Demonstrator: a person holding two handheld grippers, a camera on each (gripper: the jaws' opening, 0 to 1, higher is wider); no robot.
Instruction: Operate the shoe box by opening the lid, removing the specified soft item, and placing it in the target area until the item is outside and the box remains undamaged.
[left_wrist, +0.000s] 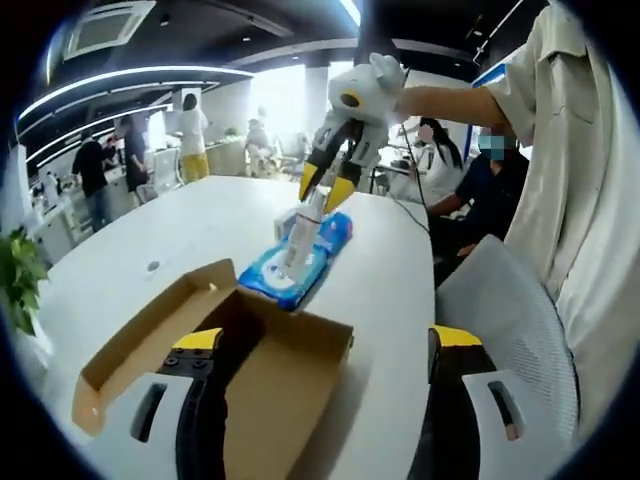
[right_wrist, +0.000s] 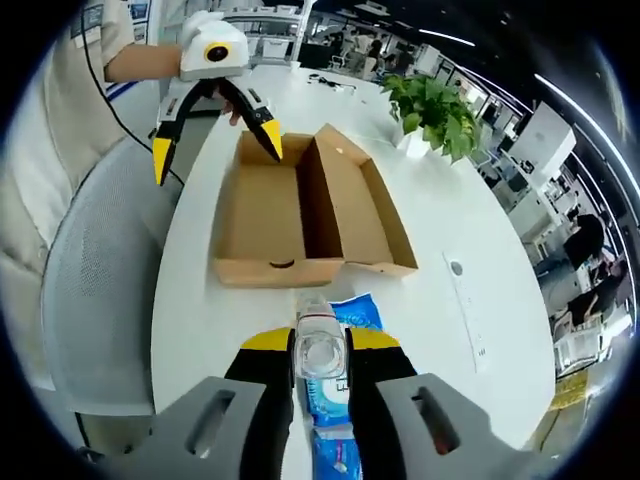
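- The open brown cardboard shoe box (right_wrist: 300, 215) lies on the white table (right_wrist: 450, 225), lid folded flat.
- A blue soft wipes pack (left_wrist: 295, 262) rests on the table, just outside the box at its 6 o'clock in the right gripper view.
- The right gripper (right_wrist: 320, 358) pinches a clear plastic bottle (right_wrist: 320, 345) above the pack.
- The left gripper (right_wrist: 215, 130) hangs over the box's 11 o'clock corner, jaws spread.

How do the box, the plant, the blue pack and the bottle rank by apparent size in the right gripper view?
1. Box, open on the table, clearly largest.
2. Plant.
3. Blue pack, partly hidden by the right tongs.
4. Bottle, held in those tongs.
Plant against pack is unsure: the pack lies much nearer the camera.
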